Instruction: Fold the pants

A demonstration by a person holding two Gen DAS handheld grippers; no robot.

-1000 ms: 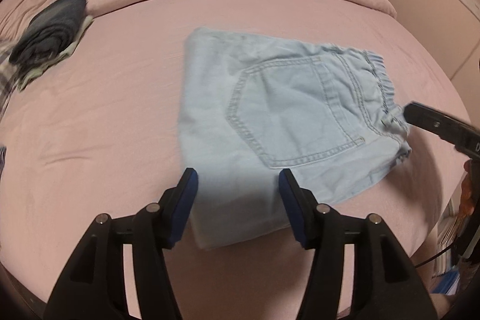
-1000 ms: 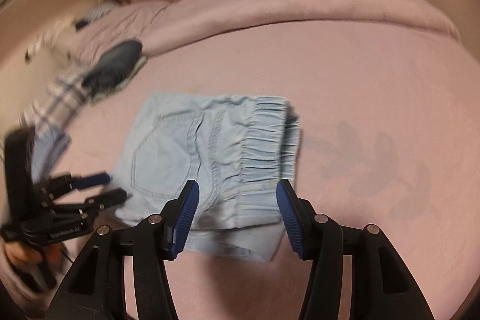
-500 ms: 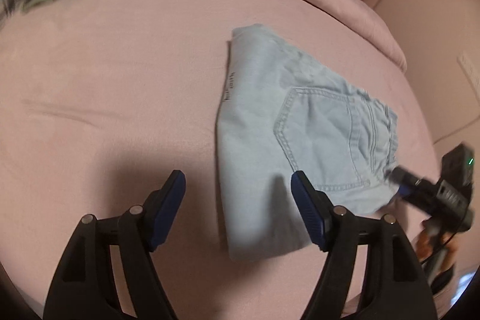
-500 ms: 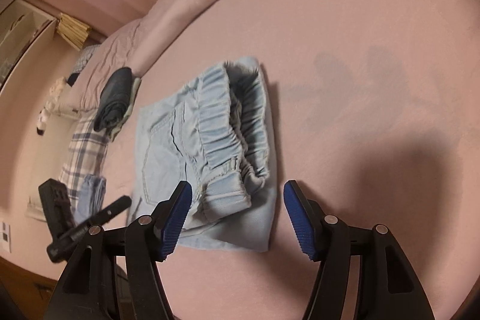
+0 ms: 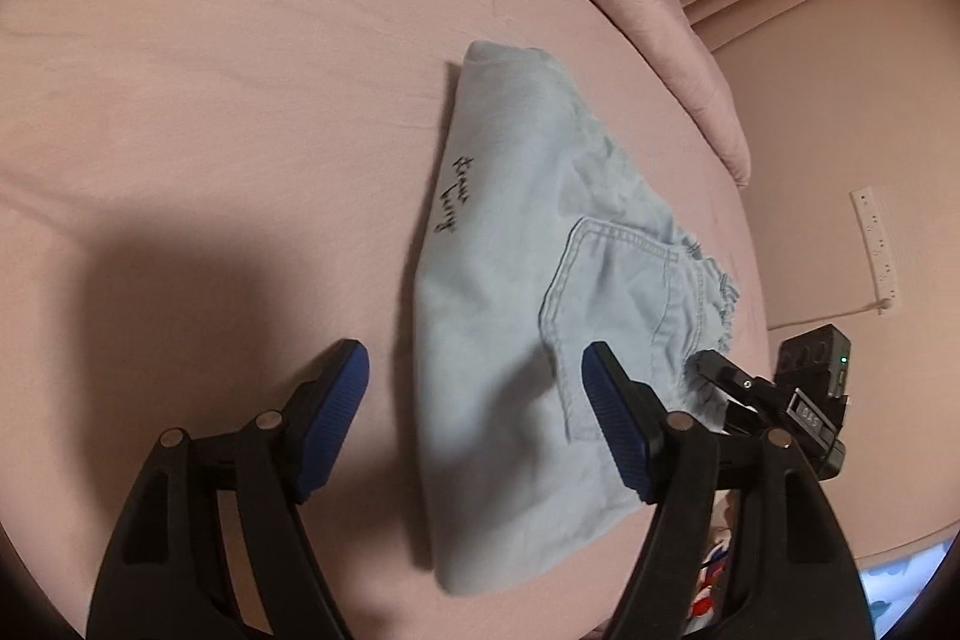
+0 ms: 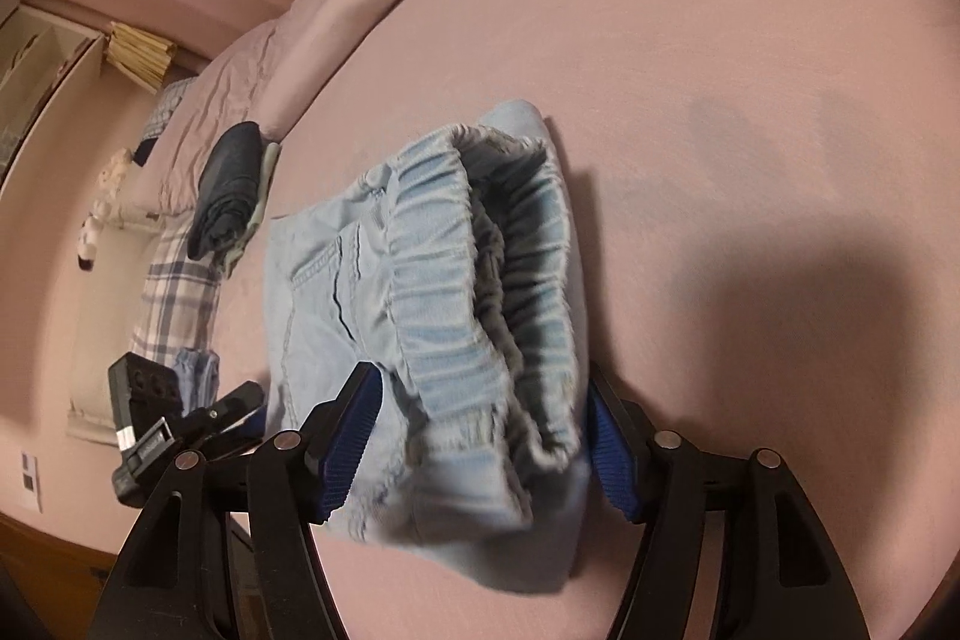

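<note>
Folded pale denim pants (image 5: 510, 316) flat on pink bed (image 5: 210, 100). Left tool (image 5: 477, 400) released, straddling folded edge. Right tool (image 6: 480, 436) jaws just widening, waistband between pads, contact unclear.

Left wrist cam: sits behind its own blue-padded fingers (image 5: 336, 403), tilted down at the pink bed (image 5: 210, 112), close over the folded-edge side of the light-blue denim pants (image 5: 510, 280). Right wrist cam: same downward tilt, nearer still, at the elastic waistband (image 6: 444, 280) end. Both views share the pants and the bed; each catches the other gripper at its frame edge.
</note>
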